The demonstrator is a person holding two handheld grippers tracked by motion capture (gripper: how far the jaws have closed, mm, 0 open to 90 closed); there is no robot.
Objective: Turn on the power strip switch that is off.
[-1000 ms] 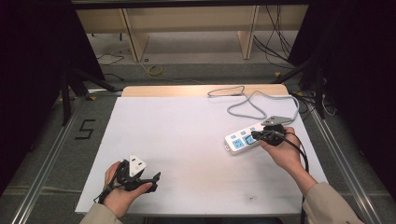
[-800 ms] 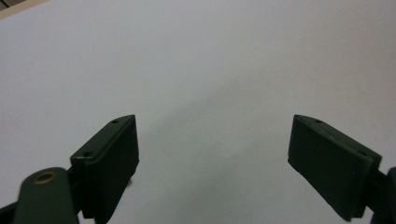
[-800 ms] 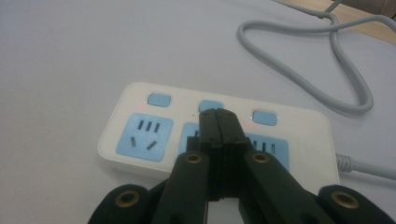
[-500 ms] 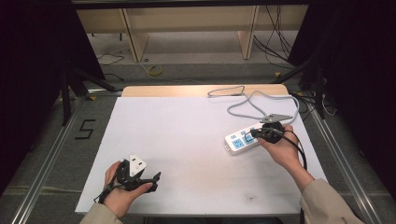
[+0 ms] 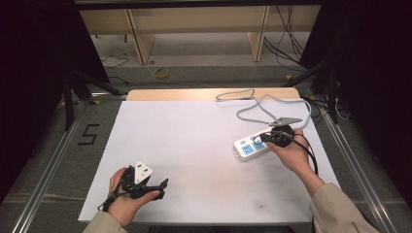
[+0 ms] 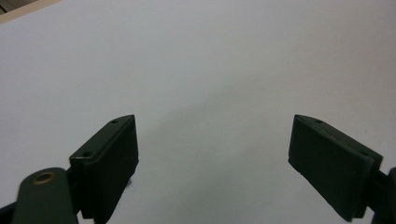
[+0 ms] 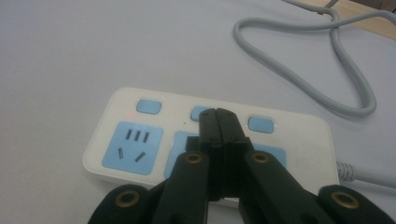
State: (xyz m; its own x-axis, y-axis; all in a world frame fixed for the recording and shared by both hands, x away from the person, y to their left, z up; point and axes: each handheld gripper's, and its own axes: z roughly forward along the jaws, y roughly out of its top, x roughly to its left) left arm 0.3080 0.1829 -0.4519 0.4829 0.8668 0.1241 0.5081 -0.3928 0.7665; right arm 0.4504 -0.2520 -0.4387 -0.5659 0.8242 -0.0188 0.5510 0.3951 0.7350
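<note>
Your right tongs are pressed together, tips right over the middle blue switch of the power strip at the table's right side — press straight down. Your left tongs rest spread and empty, well apart.

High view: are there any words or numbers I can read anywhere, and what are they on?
"5": a dark digit marked on the grey floor, left of the table.
Power strip: no words or brand can be read on it, even in the right gripper view; a faint mark near its cable end is too blurred.
</note>
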